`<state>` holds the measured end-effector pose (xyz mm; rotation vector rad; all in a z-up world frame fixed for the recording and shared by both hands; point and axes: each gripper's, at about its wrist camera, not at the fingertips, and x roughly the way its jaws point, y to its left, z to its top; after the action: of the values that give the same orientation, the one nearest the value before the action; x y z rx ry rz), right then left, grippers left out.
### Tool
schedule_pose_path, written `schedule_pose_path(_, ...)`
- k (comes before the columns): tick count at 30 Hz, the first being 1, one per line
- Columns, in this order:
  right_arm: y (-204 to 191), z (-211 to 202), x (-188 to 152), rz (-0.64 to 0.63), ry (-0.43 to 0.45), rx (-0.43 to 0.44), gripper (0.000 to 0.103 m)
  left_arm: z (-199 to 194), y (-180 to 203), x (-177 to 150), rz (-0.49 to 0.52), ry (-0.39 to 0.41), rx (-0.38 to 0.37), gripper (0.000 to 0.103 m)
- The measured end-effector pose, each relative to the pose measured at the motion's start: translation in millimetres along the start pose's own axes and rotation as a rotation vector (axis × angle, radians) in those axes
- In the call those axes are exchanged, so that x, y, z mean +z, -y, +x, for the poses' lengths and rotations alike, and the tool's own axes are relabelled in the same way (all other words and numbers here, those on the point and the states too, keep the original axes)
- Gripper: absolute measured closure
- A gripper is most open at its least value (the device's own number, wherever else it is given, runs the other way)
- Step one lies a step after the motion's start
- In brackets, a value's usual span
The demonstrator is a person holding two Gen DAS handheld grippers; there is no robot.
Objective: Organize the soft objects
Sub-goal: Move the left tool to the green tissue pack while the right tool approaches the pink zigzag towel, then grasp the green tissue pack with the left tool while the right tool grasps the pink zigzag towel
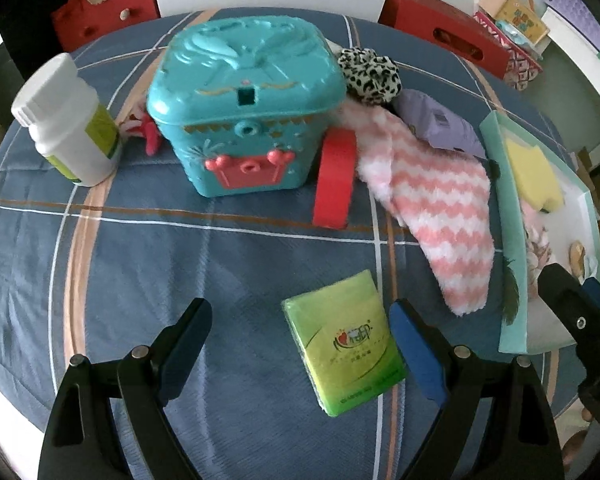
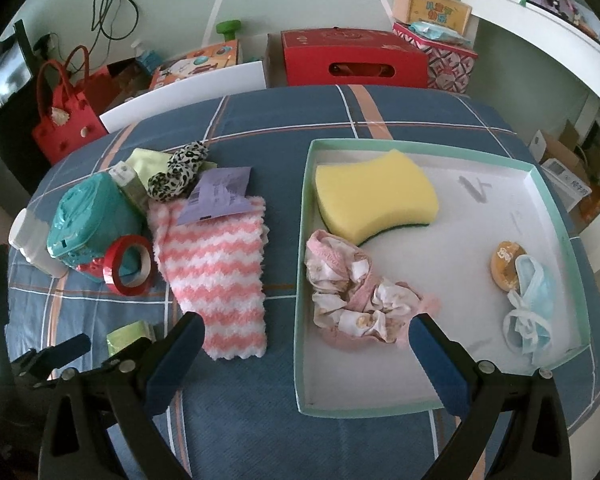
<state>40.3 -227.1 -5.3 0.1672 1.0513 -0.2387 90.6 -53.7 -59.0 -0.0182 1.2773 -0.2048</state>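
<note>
Green tissue pack (image 1: 344, 344) lying on the tablecloth (image 1: 140, 260) near its front edge, left of the tray (image 2: 306, 240), long axis pointing away. Left gripper (image 1: 300, 344) nearer, jaws spread astride it. Right gripper (image 2: 306, 350) likewise spread, empty.

You've got print on the green tissue pack (image 1: 344, 344) and the purple packet's (image 2: 219, 196) label, neither legible.

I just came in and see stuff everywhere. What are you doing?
Someone is sorting soft things into the tray. A sponge, a baby cloth and a face mask are already inside. The left gripper is open around a green tissue pack. The right gripper is open, holding nothing. The striped towel is still on the table.
</note>
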Motion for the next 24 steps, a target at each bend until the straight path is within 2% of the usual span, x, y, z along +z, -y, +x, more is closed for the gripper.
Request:
schedule_pose_path(8,0.8,1.1,0.4,-0.001,-0.001,0.001,0.000,9.4,6.6,-3.2,0.007,-0.033,-0.041,0.019)
schedule_pose_path(10,0.5,0.8,0.3,-0.001,0.000,0.001,0.000,10.0,7.5,-2.5,0.013,-0.031,-0.041,0.033)
schedule_pose_path(14,0.5,2.1,0.4,-0.003,0.000,-0.001,0.000,10.1,9.0,-0.2,0.017,-0.030,-0.050,0.041)
schedule_pose_path(24,-2.9,4.0,0.1,-0.011,0.001,-0.010,0.000,-0.3,-2.6,7.7,-0.021,-0.017,-0.088,0.044)
